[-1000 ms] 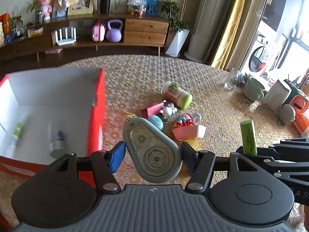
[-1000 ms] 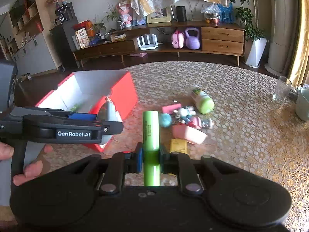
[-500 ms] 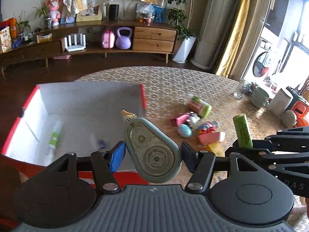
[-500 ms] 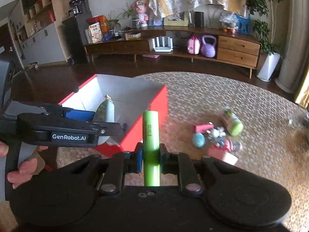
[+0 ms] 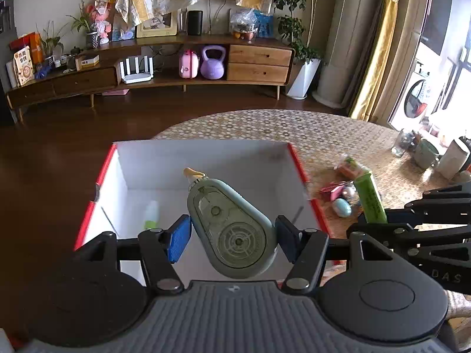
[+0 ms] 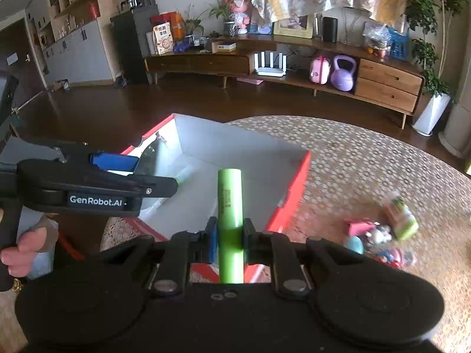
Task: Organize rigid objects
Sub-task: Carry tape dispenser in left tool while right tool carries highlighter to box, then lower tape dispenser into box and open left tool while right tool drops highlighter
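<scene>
My left gripper is shut on a grey-green correction tape dispenser and holds it above the open red box with a white inside. My right gripper is shut on an upright green cylinder, also over the box. The cylinder shows at the right in the left wrist view. The left gripper and the dispenser show at the left in the right wrist view. A small white and green tube lies inside the box.
A pile of small toys lies on the patterned round table right of the box: a green-capped bottle, a pink block, a blue egg. Cups and a jug stand at the table's far right edge.
Both grippers have moved left from over the toy pile to over the red box, each with its object still held. The box now lies straight ahead of both.
</scene>
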`<state>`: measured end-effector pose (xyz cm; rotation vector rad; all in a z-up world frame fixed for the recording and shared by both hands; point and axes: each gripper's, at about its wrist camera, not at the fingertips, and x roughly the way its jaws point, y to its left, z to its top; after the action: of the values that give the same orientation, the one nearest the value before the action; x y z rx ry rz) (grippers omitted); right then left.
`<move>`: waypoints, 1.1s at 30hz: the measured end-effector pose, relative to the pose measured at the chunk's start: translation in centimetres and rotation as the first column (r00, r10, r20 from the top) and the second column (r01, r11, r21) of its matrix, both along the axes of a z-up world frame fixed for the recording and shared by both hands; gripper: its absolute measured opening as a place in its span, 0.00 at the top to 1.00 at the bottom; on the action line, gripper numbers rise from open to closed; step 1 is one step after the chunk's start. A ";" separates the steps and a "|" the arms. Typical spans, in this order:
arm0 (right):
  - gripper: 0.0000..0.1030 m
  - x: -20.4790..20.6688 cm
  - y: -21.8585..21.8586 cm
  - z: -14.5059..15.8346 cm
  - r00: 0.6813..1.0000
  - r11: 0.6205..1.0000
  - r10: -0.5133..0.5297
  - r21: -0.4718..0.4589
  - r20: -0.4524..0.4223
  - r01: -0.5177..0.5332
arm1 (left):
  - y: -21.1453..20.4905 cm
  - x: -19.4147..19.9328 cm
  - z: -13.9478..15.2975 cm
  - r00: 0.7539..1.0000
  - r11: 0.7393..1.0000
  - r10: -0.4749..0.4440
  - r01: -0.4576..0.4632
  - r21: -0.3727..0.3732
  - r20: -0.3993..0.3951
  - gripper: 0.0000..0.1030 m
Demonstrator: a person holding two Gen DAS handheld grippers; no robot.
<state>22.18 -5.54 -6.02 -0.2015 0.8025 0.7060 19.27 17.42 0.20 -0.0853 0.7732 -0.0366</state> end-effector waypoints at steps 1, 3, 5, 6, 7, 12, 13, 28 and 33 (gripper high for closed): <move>0.85 0.2 0.7 -0.2 1.000 1.000 0.004 -0.005 -0.002 -0.004 | 0.5 0.2 -0.1 1.000 1.000 0.000 0.000 0.003 -0.003 0.39; 0.85 0.7 1.9 -0.8 1.000 1.000 0.006 -0.019 -0.004 -0.006 | 1.3 1.0 -0.3 1.000 1.000 -0.005 0.005 0.008 -0.014 0.39; 0.85 1.5 3.0 -1.5 1.000 0.999 0.007 -0.037 -0.013 -0.008 | 2.1 1.7 -0.7 1.000 1.000 -0.005 0.006 0.013 -0.026 0.39; 0.85 1.9 3.5 -1.8 1.000 0.999 0.007 -0.047 -0.017 -0.008 | 2.5 2.2 -1.0 0.999 1.000 -0.009 0.009 0.016 -0.036 0.39; 0.85 2.4 4.1 -2.2 1.000 0.998 0.005 -0.063 -0.015 -0.005 | 2.8 2.6 -1.3 0.999 1.000 -0.011 0.012 0.019 -0.042 0.39; 0.85 5.1 6.1 -4.5 0.999 0.992 -0.018 -0.125 -0.042 0.012 | 4.0 5.4 -3.1 0.996 0.999 -0.012 0.016 0.044 -0.086 0.39; 0.85 5.7 6.5 -5.0 0.998 0.991 -0.017 -0.136 -0.060 0.008 | 4.2 6.1 -3.5 0.995 0.999 -0.017 0.021 0.043 -0.099 0.39; 0.85 8.1 9.6 -9.9 0.993 0.956 -0.006 -0.292 -0.114 -0.028 | 3.6 12.4 -8.7 0.952 0.990 -0.049 0.087 0.114 -0.304 0.39; 0.85 7.3 10.5 -10.5 0.993 0.935 0.018 -0.351 -0.116 -0.058 | 3.6 13.5 -9.5 0.928 0.989 -0.054 0.099 0.106 -0.368 0.39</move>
<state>29.52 4.95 -16.56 -0.5088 1.0332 0.6081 32.79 20.99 -9.33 0.0578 1.1493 -0.0482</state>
